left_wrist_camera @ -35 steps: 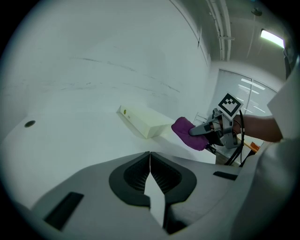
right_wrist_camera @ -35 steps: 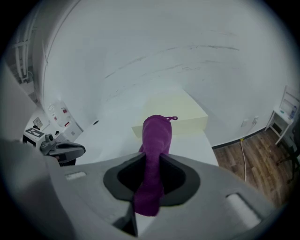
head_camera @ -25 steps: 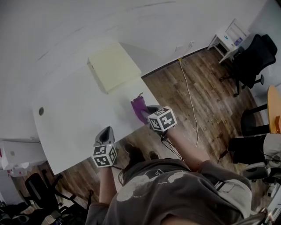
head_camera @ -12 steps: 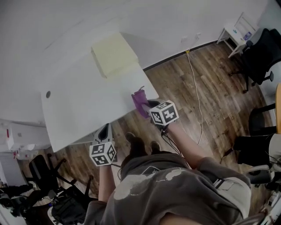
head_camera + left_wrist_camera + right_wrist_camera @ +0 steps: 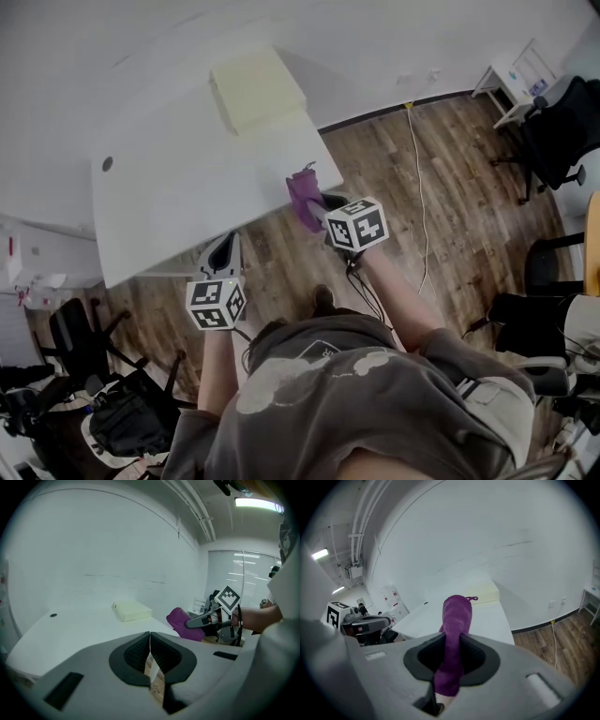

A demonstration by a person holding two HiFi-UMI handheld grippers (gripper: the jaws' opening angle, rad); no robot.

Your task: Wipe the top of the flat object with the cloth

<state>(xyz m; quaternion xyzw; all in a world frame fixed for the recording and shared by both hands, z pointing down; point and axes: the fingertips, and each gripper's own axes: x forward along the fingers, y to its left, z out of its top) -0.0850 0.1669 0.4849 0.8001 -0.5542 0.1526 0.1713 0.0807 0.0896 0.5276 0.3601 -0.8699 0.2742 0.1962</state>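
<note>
Two hand-held tools are working at the near edge of the white counter [image 5: 178, 197]. The left tool [image 5: 223, 248] is hovering just off that near edge, over the brown wooden floor [image 5: 281, 272]. Its jaws are pressing together and gripping nothing, as the left gripper view is showing. The right tool [image 5: 317, 204] is reaching in at the counter's near right corner. Its jaws are clamping a purple terry cloth [image 5: 302, 190], which is standing up out of them as a folded bundle in the right gripper view. The head view is placing the cloth over that near right corner, just inside the counter's right edge; whether it is touching the surface is hard to tell.

Further in, the middle of the counter is lying bare, and a dark round hole [image 5: 108, 164] is sitting close to its left edge. At the far right corner, a pale yellow flat rectangular object [image 5: 258, 89] is lying flat, well apart from the cloth and both tools.

Beyond the counter's right edge, a white cable [image 5: 418, 187] is trailing across the floor, and a black office chair [image 5: 558, 141] is standing further off.
</note>
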